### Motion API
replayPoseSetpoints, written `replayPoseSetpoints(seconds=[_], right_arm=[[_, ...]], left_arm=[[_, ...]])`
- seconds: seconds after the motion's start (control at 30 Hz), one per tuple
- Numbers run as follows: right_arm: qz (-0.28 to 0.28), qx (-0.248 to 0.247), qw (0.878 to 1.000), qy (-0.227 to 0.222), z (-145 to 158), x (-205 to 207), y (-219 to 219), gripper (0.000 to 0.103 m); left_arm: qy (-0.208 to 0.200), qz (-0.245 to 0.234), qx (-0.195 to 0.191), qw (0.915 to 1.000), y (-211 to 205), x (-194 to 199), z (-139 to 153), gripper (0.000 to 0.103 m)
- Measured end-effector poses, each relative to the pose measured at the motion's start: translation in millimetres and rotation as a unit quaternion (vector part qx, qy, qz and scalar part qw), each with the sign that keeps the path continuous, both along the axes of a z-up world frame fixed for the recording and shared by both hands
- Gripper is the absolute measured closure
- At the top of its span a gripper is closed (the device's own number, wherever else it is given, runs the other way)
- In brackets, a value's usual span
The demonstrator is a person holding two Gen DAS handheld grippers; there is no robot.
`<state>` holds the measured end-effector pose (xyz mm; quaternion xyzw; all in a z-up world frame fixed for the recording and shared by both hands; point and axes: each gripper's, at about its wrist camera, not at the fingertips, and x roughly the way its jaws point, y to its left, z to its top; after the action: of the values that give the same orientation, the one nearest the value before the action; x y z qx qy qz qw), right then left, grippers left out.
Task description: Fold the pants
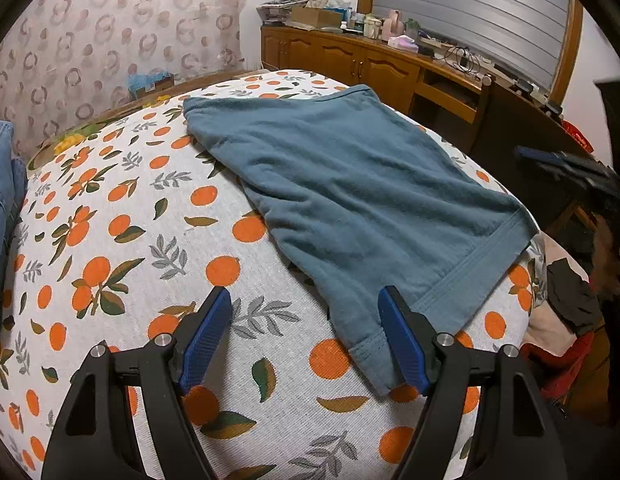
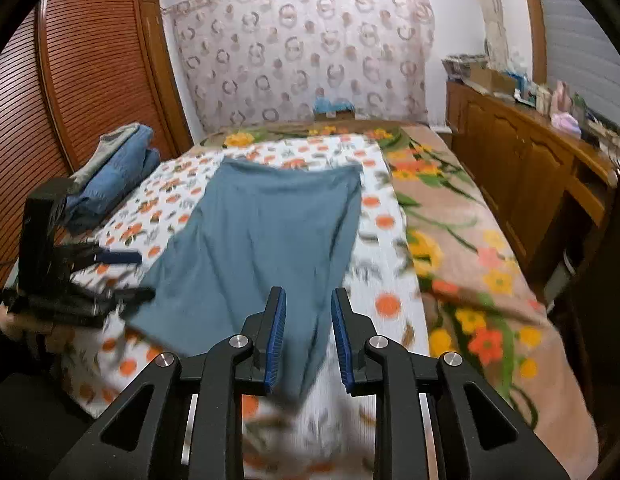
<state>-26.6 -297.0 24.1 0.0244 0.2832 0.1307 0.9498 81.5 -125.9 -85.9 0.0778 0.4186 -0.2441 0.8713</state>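
Left gripper (image 1: 305, 296) jaws wide apart, empty, poised for hem grab | right gripper (image 2: 308, 300) jaws narrowly apart over hem | teal pants (image 1: 350, 200) flat on orange-print sheet (image 1: 109, 240), 12 o'clock.

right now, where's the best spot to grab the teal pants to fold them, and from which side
Probably the near hem corners. The teal pants lie flat on the orange-print sheet, hems at the near edge, waistband far. The open left gripper already hovers by one corner; the right gripper, its jaws apart, is above the other. Come from the near edge, low, sliding one finger under the hem.
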Motion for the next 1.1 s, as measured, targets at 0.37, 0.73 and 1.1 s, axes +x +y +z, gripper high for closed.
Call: replayPoseSetpoints(seconds=[0.37, 0.73, 1.1], right_arm=[[-0.004, -0.019, 0.999, 0.037, -25, 87, 19, 0.090], [-0.050, -0.033, 0.998, 0.028, -16, 59, 2, 0.085], [-0.017, 0.014, 0.999, 0.040, -24, -13, -8, 0.064]], left_arm=[[0.000, 0.001, -0.001, 1.0000, 0, 0, 0, 0.026], [-0.006, 0.006, -0.003, 1.0000, 0, -5, 4, 0.026], [0.013, -0.019, -0.036, 0.9991, -4, -18, 9, 0.051]])
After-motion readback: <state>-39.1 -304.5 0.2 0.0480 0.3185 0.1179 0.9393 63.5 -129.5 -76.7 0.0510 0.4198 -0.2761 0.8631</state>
